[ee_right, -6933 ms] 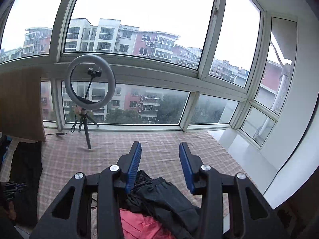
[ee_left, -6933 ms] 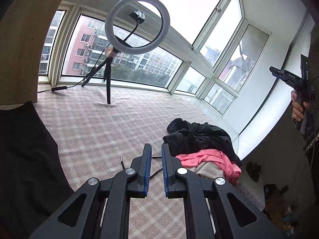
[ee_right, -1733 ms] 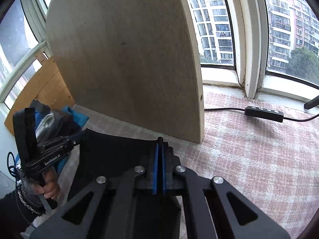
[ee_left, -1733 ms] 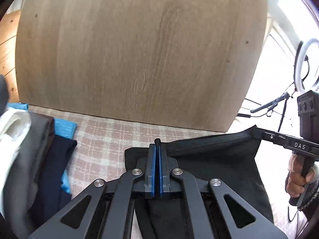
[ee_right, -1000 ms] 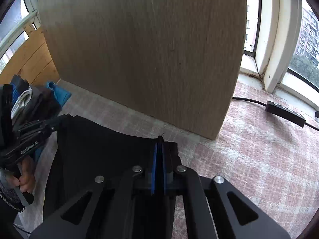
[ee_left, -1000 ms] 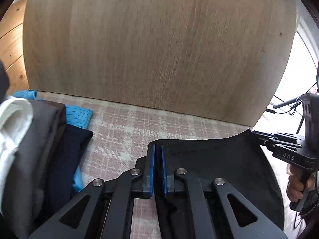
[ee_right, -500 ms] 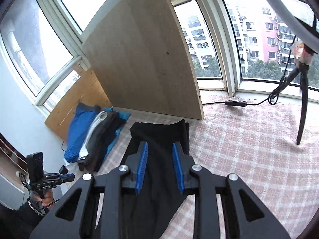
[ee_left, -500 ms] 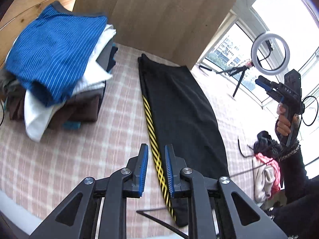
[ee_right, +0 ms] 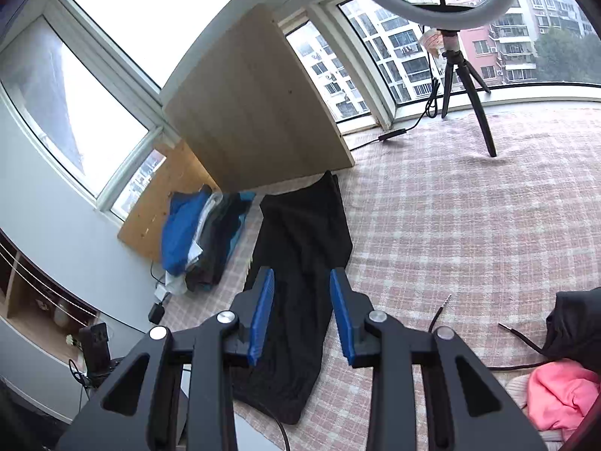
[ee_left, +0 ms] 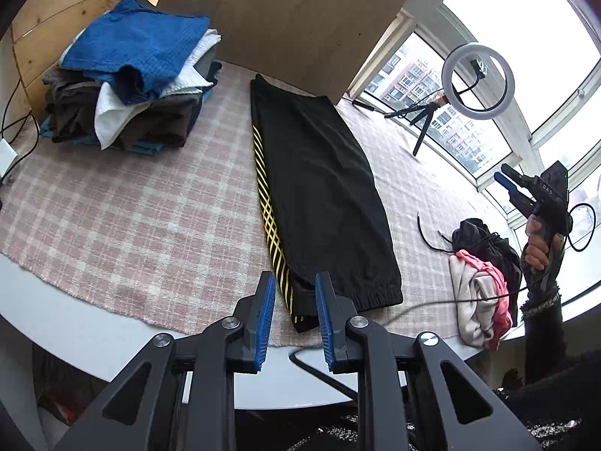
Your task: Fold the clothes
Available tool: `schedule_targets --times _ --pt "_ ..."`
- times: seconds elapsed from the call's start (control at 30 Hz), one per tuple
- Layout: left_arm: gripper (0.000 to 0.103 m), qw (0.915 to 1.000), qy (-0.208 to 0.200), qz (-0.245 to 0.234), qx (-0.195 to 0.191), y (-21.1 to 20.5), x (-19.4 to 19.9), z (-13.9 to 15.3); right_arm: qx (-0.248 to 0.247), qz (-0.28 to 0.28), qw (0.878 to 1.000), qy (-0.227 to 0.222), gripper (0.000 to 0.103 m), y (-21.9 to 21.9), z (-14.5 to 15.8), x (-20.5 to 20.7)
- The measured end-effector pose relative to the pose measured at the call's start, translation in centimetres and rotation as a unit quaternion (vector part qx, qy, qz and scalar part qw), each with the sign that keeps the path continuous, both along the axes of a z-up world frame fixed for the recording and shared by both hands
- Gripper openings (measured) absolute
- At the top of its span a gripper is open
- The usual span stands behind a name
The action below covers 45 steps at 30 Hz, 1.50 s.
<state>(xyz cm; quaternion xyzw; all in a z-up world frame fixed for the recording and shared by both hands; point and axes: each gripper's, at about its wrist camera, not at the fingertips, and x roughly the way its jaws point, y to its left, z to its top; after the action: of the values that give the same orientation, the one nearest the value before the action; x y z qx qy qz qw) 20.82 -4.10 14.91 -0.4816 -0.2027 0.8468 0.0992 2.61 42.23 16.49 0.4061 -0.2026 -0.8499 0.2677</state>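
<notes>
Pink plaid cloth (ee_left: 124, 203) covers our tabletop (ee_left: 75, 323) in a bay of windows, where the black trousers (ee_left: 319, 188) lie flat lengthwise, waist against the wooden board (ee_left: 285, 22), beside the folded stack (ee_left: 131, 82). Our left gripper (ee_left: 292, 323) and right gripper (ee_right: 300, 315) both hover parted and empty. For a clean fold we would pinch the two cuff corners (ee_left: 360, 297) evenly and carry them straight to the waist, clear of the ring light (ee_left: 475, 79).

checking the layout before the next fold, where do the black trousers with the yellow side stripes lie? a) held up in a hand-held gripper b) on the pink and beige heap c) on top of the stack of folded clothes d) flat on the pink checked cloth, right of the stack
d: the black trousers with the yellow side stripes lie stretched flat on the pink checked cloth, to the right of the stack of folded clothes, and both hand-held grippers are open and empty.
</notes>
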Motion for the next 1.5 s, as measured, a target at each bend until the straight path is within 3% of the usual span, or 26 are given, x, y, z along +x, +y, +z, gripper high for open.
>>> schedule_targets --times 0.1,0.23,0.33,0.47,0.63,0.7,0.8,0.9,1.0,1.1,1.17,1.27,1.33,1.4,1.5 --pt "0.028 0.9998 -0.007 0.004 -0.019 0.7 -0.2 -1.3 0.036 0.015 0.999 -0.004 0.031 -1.2 -0.8 0.7" --pt "0.028 0.9979 -0.042 -0.036 -0.033 4.5 -1.9 -5.9 0.084 0.034 0.996 -0.010 0.031 -2.7 -1.9 1.6" --pt "0.028 0.9960 -0.061 -0.046 -0.047 6.6 -3.2 -8.7 0.127 0.074 0.987 -0.062 0.031 -7.0 -7.1 2.4" --pt "0.028 0.9959 -0.078 -0.033 -0.032 7.5 -4.2 -10.6 0.187 0.129 0.968 -0.107 0.031 -12.5 -13.5 3.8" --pt "0.021 0.9962 -0.073 -0.023 -0.041 7.8 -3.8 -10.9 0.225 0.160 0.951 -0.138 0.032 -15.8 -17.6 4.6" --pt "0.012 0.9963 -0.070 -0.022 -0.046 7.8 -3.6 -10.9 0.224 0.165 0.950 -0.143 0.032 -16.0 -18.2 4.7" --pt "0.006 0.9968 -0.069 -0.011 -0.039 7.5 -3.1 -10.9 0.226 0.171 0.949 -0.138 0.031 -16.1 -18.3 4.7" --pt "0.006 0.9974 -0.065 0.004 -0.032 7.2 -2.0 -10.6 0.234 0.182 0.946 -0.132 0.007 -16.3 -18.0 4.9" --pt "0.007 0.9977 -0.059 0.011 -0.032 6.6 -2.2 -9.9 0.268 0.200 0.935 -0.116 0.005 -16.8 -17.7 5.7" --pt "0.018 0.9980 -0.051 0.014 -0.035 5.8 -2.9 -9.1 0.292 0.214 0.926 -0.102 0.005 -17.2 -17.4 6.1" --pt "0.019 0.9981 -0.046 0.016 -0.038 5.2 -3.4 -8.6 0.284 0.224 0.926 -0.104 0.007 -17.0 -16.8 6.0" --pt "0.019 0.9982 -0.039 0.019 -0.041 4.4 -4.1 -7.7 0.234 0.221 0.942 -0.099 0.023 -15.2 -14.5 5.2" --pt "0.030 0.9982 -0.034 0.021 -0.044 3.8 -4.7 -7.2 0.198 0.201 0.956 -0.084 0.032 -13.5 -12.6 3.9" --pt "0.037 0.9983 -0.026 0.022 -0.047 2.7 -7.7 -7.0 0.188 0.163 0.966 -0.065 0.038 -12.1 -11.6 1.8" --pt "0.038 0.9975 -0.045 0.026 -0.048 1.9 -13.3 -8.7 0.186 0.129 0.972 -0.059 0.038 -11.7 -12.3 -2.3"
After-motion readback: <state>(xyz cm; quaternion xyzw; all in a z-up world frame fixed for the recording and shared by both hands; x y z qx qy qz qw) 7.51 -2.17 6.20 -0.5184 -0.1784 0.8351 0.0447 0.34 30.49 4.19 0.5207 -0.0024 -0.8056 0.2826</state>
